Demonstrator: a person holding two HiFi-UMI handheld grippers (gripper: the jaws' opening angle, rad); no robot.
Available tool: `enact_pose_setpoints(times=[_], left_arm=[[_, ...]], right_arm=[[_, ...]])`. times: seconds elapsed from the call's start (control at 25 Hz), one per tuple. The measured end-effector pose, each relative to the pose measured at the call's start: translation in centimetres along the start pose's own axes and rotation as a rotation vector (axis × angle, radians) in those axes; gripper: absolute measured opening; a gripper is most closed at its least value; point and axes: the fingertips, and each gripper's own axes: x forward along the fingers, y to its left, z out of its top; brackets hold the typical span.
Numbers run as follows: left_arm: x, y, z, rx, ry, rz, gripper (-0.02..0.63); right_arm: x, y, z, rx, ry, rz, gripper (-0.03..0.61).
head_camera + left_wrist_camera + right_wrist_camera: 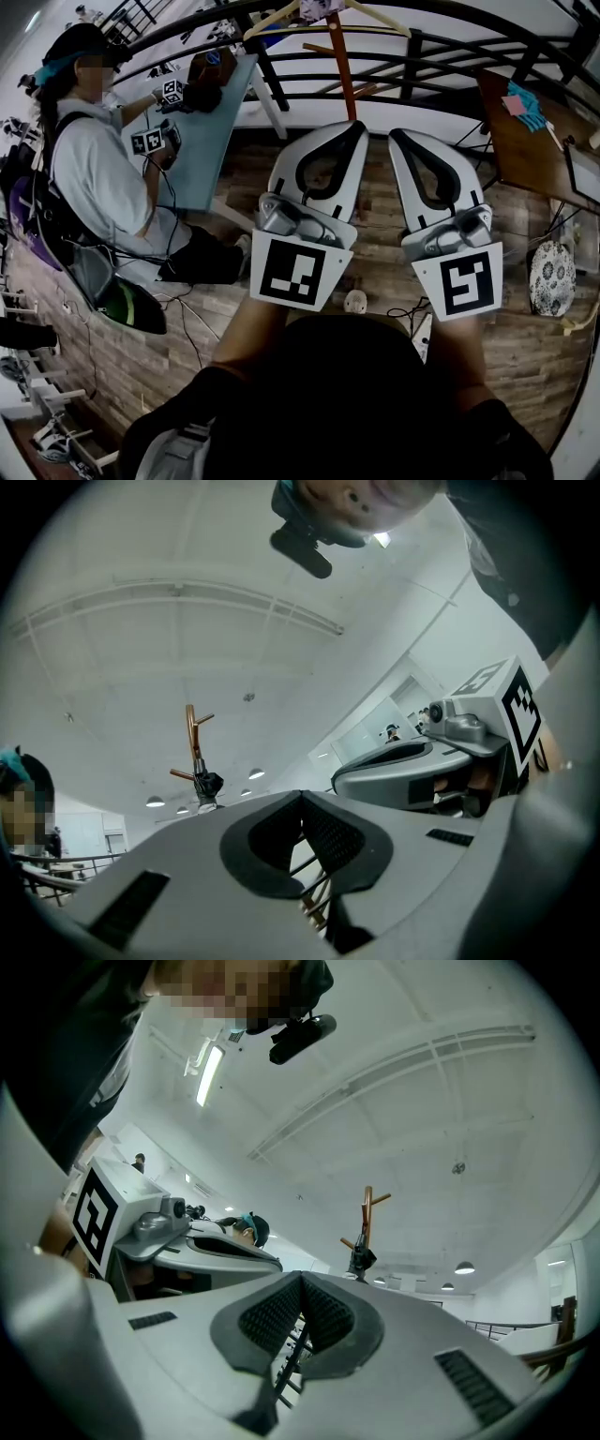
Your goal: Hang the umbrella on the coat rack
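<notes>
Head view: left gripper (352, 127) and right gripper (398, 133) side by side, jaws together, empty, well short of the coat rack (342, 66).
Left gripper view: coat rack (192, 738) far beyond the closed tips; dark bundle (208, 784) on its pole.
Right gripper view: jaws together, empty; coat rack (367, 1213) far beyond, bundle on its pole.

Left white marker cube (300, 272): black square pattern, no letters.
Right white marker cube (466, 284): same again, nothing readable.
</notes>
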Motion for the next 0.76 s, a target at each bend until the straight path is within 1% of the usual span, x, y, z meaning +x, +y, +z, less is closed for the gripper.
enact_pose_setpoints(times=[0.24, 0.76], left_arm=[[-0.4, 0.5, -0.7, -0.013, 0.0, 0.009, 0.012], [-1.8, 1.1, -0.5, -0.008, -0.012, 0.015, 0.012]], right_arm=[[0.7, 0.8, -0.3, -0.014, 0.0, 0.006, 0.028], [0.8, 2.0, 0.1, -0.03, 0.014, 0.008, 0.029]])
